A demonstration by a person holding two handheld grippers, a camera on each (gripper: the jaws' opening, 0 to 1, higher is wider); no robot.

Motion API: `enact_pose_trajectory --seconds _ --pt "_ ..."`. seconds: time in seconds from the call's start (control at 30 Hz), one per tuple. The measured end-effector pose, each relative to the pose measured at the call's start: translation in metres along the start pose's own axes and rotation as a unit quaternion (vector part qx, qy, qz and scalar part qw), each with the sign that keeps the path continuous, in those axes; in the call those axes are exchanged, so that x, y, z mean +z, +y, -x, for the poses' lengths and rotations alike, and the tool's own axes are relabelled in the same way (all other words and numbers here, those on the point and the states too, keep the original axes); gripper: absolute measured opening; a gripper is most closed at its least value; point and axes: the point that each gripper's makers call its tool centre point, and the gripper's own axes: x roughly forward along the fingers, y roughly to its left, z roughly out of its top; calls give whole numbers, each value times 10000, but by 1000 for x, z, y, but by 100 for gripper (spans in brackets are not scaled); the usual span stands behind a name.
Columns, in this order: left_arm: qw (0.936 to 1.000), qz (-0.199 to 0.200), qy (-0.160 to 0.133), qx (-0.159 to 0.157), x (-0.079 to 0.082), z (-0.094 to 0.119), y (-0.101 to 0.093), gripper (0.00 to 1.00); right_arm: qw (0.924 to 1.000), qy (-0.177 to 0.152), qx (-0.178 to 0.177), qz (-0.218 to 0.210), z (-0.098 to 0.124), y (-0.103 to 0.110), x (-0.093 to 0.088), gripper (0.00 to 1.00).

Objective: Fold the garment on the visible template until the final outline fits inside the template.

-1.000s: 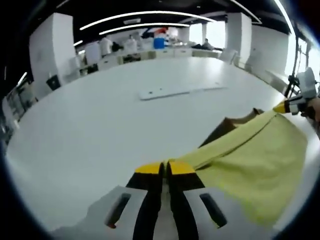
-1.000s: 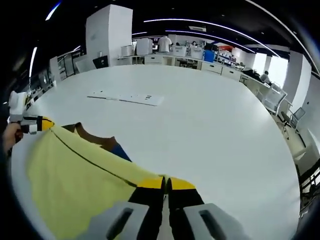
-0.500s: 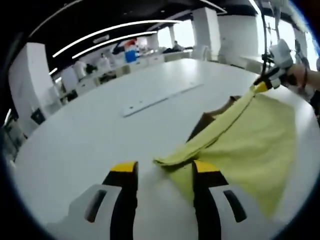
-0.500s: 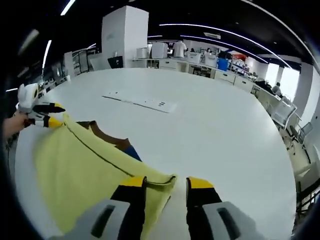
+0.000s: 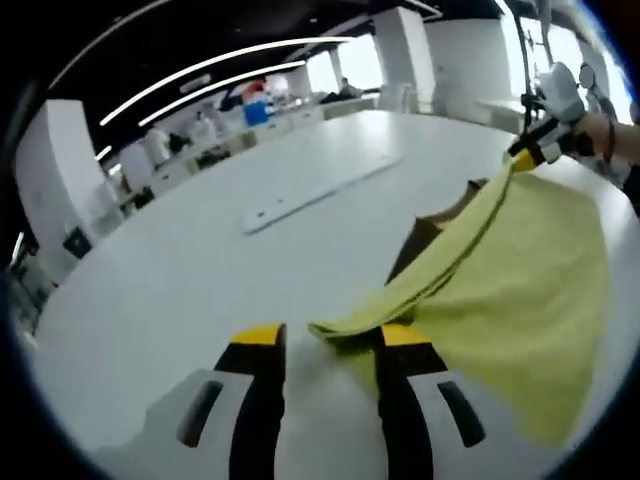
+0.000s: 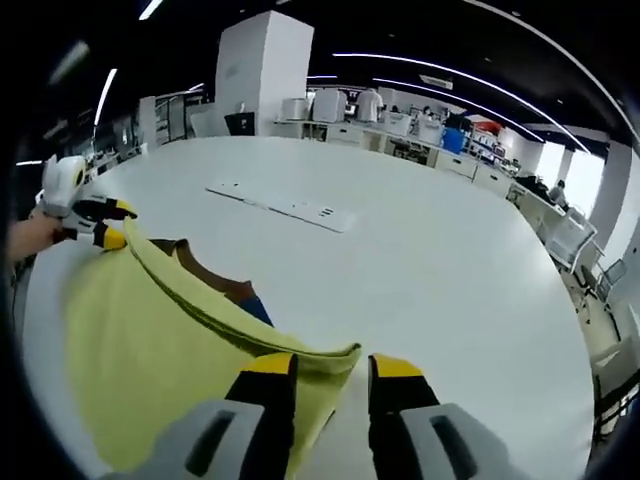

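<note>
A yellow garment point(image 5: 520, 290) lies folded on the white table point(image 5: 170, 270), covering most of a brown template point(image 5: 425, 228). My left gripper point(image 5: 328, 342) is open, and the near corner of the garment rests loosely between its jaws. In the right gripper view the same garment point(image 6: 140, 340) spreads to the left over the brown template point(image 6: 205, 272), with a blue patch point(image 6: 258, 308) peeking out. My right gripper point(image 6: 333, 372) is open around the other corner. Each gripper shows at the far end of the fold in the other's view: right gripper point(image 5: 535, 148), left gripper point(image 6: 108, 224).
A long white strip point(image 5: 320, 188) lies on the table beyond the garment, seen as the white strip point(image 6: 285, 203) in the right gripper view. Bare table point(image 6: 460, 270) stretches to the right. Desks, pillars and people stand far behind. A hand point(image 5: 612, 135) holds the right gripper.
Both grippers were shut on the garment's corners a second ago and have opened, letting the folded edge settle. Both views have shifted slightly.
</note>
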Motion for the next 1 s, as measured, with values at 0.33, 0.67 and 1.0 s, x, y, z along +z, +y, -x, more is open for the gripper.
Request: enact_pose_trajectory --seconds 0.33,0.67,1.0 --pt "9961 771 -68 425 2 -14 15 21 9985 31 -248 -484 -13 -8 -6 14" --pt "9939 936 20 591 -1 -9 20 25 9976 66 -319 -604 -9 -4 -8 19" --pt "9926 1096 -17 522 6 18 19 43 9974 96 -88 -709 12 9 -1 45"
